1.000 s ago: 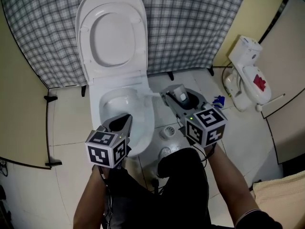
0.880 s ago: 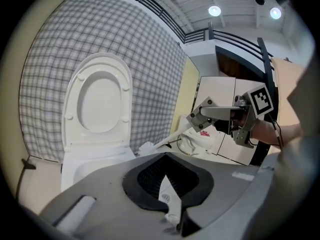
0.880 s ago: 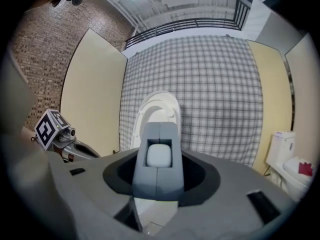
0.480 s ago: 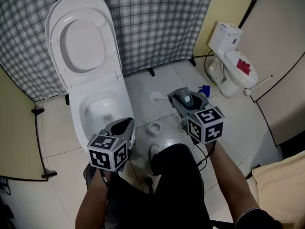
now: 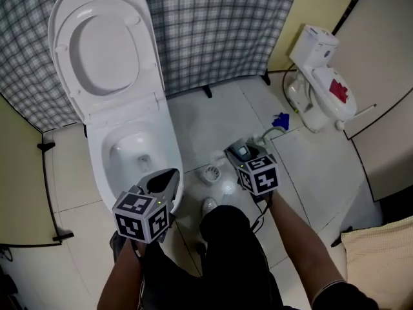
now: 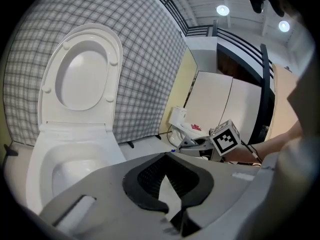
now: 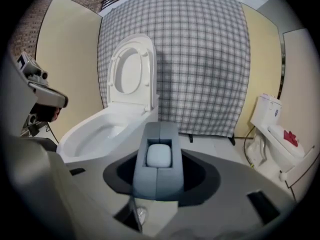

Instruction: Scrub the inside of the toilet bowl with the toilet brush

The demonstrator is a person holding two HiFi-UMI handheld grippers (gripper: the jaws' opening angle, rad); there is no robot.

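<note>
**Head view:** camera above the person, aimed steeply down at the tiled floor [image 5: 213,118]. The toilet bowl [image 5: 98,163] and raised lid [image 5: 103,44] lie at 11 o'clock, the checked curtain [image 5: 219,24] at 12, a second toilet [image 5: 319,76] at 2. The left gripper [image 5: 171,173] sits at 7 o'clock and the right gripper [image 5: 233,151] just off centre at 4; each carries 1 camera.

**Left gripper view:** low, close beside the bowl's rim, facing the lid at 10 o'clock. The right gripper's marker cube [image 6: 224,138] shows at 4.

**Right gripper view:** low over the floor, farther back, facing the curtain squarely, with the bowl at 9 o'clock.

All 3 views share bowl, lid, curtain and second toilet.
</note>
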